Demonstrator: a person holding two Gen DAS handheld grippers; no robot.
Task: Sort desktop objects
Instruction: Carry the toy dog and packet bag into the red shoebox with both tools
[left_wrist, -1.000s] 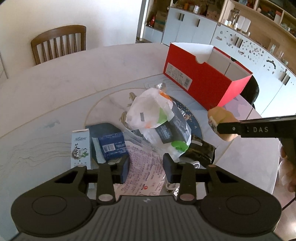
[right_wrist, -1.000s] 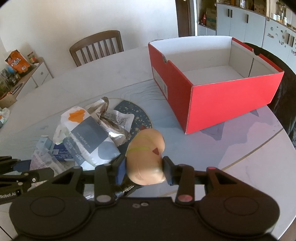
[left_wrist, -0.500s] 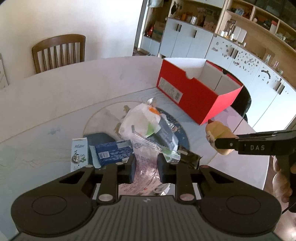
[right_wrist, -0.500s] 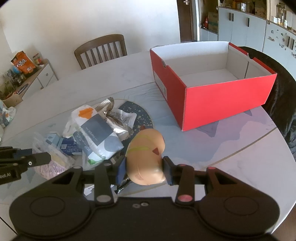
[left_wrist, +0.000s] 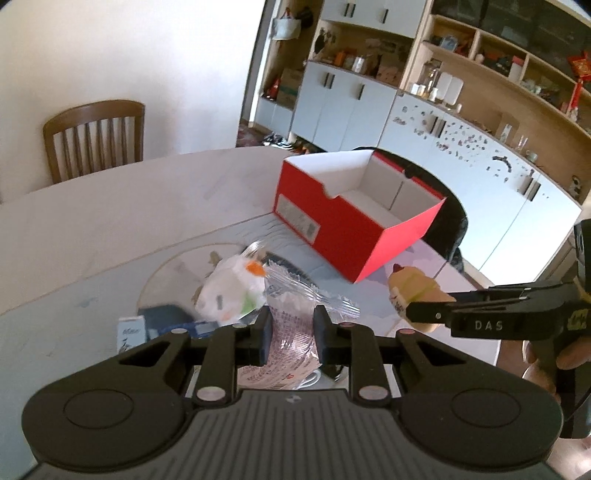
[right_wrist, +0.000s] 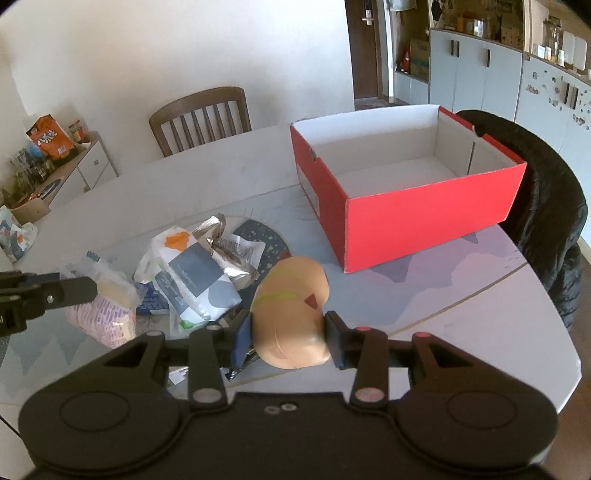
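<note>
My left gripper (left_wrist: 290, 334) is shut on a clear plastic packet with pink print (left_wrist: 291, 325) and holds it above the table. The right wrist view shows that packet (right_wrist: 107, 314) hanging at the far left under the left gripper's fingers (right_wrist: 70, 291). A tan soft toy (right_wrist: 291, 314) is clamped in my right gripper (right_wrist: 290, 339), which is shut on it in the air in front of the pile. The open red box (right_wrist: 424, 218) stands empty beyond it, to the right. In the left wrist view the toy (left_wrist: 406, 291) shows below the box (left_wrist: 388, 243).
A pile lies on the table: a white bag with an orange mark (right_wrist: 192, 266), a foil wrapper (right_wrist: 236, 251), a blue box (left_wrist: 192, 326), a small green-white carton (left_wrist: 129, 332). A wooden chair (right_wrist: 203, 118) stands behind. A black coat (right_wrist: 546, 221) hangs by the table's right edge.
My left gripper closed on the pink-printed packet and lifted it off the table. The right gripper rose a little with the toy still in it.
</note>
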